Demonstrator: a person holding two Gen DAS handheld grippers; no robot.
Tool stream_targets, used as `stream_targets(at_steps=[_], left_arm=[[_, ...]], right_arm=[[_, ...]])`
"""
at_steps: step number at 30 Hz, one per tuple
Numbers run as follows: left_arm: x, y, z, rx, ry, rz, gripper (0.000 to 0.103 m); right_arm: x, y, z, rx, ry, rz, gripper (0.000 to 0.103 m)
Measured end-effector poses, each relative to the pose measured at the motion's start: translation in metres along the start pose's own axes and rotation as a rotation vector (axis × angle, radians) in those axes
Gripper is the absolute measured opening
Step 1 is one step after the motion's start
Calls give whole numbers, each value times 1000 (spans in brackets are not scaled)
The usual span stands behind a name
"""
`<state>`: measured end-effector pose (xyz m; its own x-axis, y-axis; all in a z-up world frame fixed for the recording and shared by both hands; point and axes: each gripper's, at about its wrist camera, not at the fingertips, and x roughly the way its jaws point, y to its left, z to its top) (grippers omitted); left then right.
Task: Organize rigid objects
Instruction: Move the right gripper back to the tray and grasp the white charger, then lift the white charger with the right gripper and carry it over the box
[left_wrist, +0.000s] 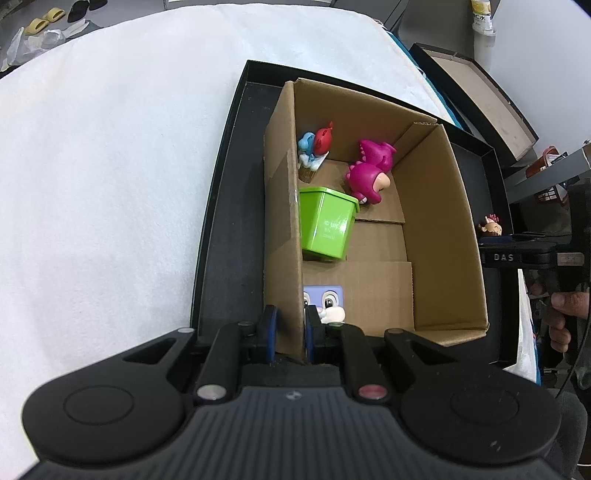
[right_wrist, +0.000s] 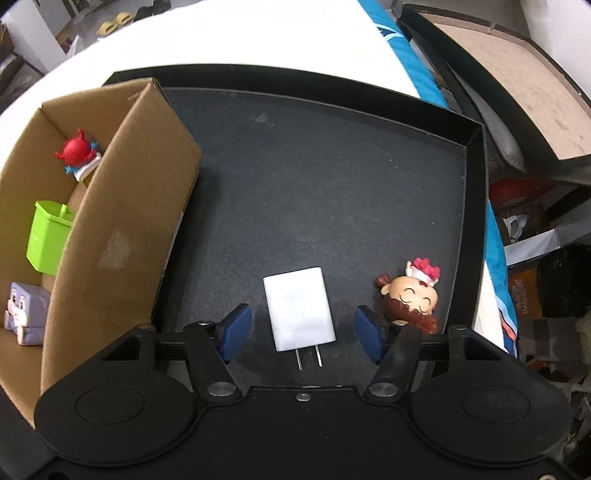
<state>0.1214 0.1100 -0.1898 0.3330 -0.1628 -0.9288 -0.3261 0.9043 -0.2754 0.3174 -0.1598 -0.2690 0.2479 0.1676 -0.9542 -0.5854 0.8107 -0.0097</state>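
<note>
Blue pads on our left hand-held gripper are pinched onto the near end of the cardboard box's left wall, one pad outside it and one inside. Our right hand-held gripper hangs released over the black tray, its pads spread wide on either side of a white charger and apart from it.

That charger lies flat on the tray floor near the near edge. Its long axis runs roughly away from us with a slight tilt, and its two metal prongs point back toward the gripper. Just beside the right pad, close to the tray's near right corner, lies a smiling doll figurine with brown hair and a pink-and-white headpiece.

The box sits inside the tray against its left side, open at the top. Nearest us along the box's left wall is a purple block figure with big eyes. Further in, a green cup lies tipped, its open rim facing the far end. Just past it a magenta dinosaur figure lies on the box floor, and a red-and-blue figure stands in the far left corner. The tray itself rests on a white bed.
</note>
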Motion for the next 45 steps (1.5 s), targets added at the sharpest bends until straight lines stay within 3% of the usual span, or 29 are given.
stream_targets(at_steps=[3,4,16,45], left_arm=[[0,0,0,2,1,2,13],[0,-1,0,3,1,3,13],[0,-1,-1,10,1,7,13],[-3,-4,-4,38,-16,23,13]], right_arm=[[7,2,1,2,29,3,38],[10,2,1,-1,40,2,37],[-3,7,1,2,46,-2,36],[-94,39,27,-92,-105,9,36]])
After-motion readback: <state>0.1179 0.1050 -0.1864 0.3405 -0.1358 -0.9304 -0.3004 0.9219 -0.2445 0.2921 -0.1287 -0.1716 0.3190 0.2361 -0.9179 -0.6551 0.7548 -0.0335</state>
